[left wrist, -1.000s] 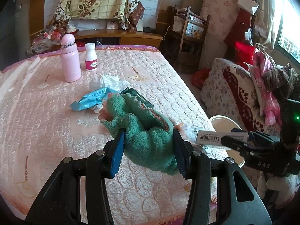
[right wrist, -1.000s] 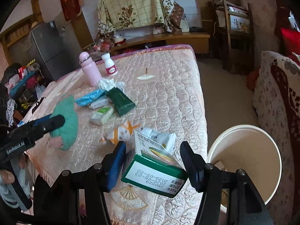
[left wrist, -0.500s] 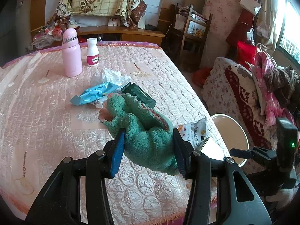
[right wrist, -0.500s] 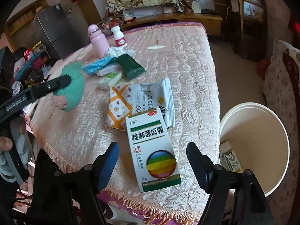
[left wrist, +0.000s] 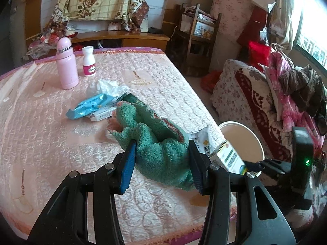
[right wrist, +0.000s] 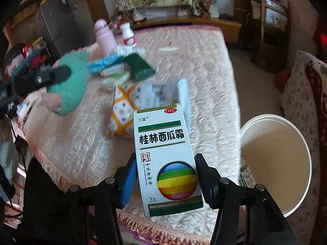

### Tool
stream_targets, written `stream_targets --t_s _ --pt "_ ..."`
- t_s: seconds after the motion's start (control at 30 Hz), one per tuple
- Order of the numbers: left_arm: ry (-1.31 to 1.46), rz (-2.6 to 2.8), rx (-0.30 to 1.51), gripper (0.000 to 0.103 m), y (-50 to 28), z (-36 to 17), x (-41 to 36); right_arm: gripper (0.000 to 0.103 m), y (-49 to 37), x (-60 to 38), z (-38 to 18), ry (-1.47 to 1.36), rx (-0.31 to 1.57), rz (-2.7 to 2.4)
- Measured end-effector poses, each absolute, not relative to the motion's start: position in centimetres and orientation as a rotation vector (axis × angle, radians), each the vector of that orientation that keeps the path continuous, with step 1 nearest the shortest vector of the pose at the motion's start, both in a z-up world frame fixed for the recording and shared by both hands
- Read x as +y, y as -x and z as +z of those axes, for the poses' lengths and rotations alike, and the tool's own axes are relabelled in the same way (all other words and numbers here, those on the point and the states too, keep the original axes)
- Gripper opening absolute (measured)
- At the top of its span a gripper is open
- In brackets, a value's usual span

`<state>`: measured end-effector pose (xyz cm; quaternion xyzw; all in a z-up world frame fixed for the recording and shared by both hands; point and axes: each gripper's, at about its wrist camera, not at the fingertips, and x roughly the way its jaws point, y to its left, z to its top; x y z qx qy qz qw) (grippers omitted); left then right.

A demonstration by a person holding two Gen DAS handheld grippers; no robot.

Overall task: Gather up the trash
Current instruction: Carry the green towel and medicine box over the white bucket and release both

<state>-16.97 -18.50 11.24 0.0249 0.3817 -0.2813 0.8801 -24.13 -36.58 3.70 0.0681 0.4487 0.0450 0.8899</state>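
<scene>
Fingers of your right gripper (right wrist: 165, 180) clamp the medicine box (right wrist: 165, 157) by its long sides, long axis pointing away from you; the white bin (right wrist: 276, 164) sits just right and below; your left gripper (left wrist: 161, 161) grips the green towel (left wrist: 155, 140), farther off.

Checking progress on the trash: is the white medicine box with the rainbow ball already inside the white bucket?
No, the white medicine box sits clamped in the right tool, beside the white bucket.
</scene>
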Motion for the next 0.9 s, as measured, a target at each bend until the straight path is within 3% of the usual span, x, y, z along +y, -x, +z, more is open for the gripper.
stream_targets --t_s 0.43,0.9 --pt "-0.131 -0.726 0.764 0.046 19.5 12.6 -26.4 0.053 27.7 -43.7 6.8 -0.211 0.844 -0.079" --pt "-0.235 -0.855 0.796 0.047 21.7 10.7 -36.0 0.053 30.7 -52.7 4.7 -0.336 0.859 -0.274"
